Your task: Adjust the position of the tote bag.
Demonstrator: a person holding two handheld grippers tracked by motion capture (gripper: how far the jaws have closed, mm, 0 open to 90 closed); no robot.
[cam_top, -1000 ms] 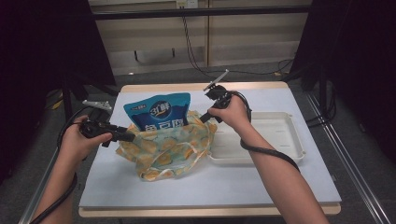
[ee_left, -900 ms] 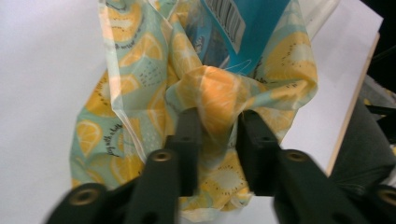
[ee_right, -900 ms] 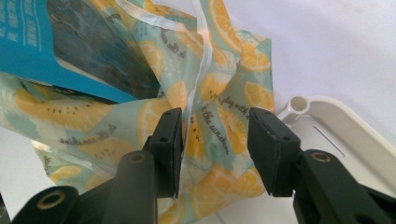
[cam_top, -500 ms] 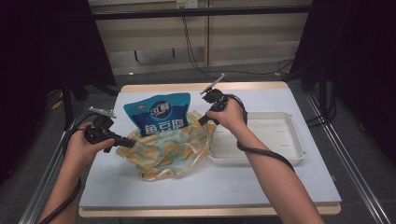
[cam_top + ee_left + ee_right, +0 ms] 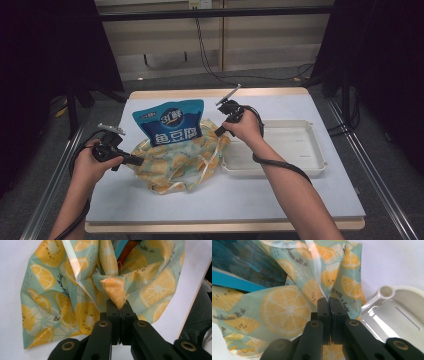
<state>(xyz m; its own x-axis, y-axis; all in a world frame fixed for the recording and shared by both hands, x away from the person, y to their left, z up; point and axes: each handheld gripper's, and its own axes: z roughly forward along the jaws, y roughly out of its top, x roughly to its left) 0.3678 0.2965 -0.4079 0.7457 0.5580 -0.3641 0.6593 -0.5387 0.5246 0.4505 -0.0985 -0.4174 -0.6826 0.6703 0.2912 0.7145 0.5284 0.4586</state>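
Bag: a lemon-print fabric bag (image 5: 175, 162) lies crumpled near the middle of the table (image 5: 280, 195), its mouth turned toward the far side and held apart at two edges.
Pouch: a blue snack pouch (image 5: 170, 122) stands upright with its lower end inside the bag's mouth, its printed face toward the camera; most of it is clear of the fabric.
Handles: pale ribbon straps (image 5: 207, 162) trail loose over the front of the bag.
Left gripper: the left gripper (image 5: 120, 308) has its jaws closed tight on a folded corner of the bag's rim, at the bag's left side in the high view.
Right gripper: the right gripper (image 5: 329, 302) is clamped on the fabric edge at the opposite side, just beside the tray.
Why held so: pinching opposite rims likely keeps the mouth spread, so the pouch can pass through it; whether it goes in or comes out I cannot tell.
Tray: a white tray (image 5: 312, 167) sits empty at the right, touching or nearly touching the bag.
Risk: thin cloth may slip from either pinch.
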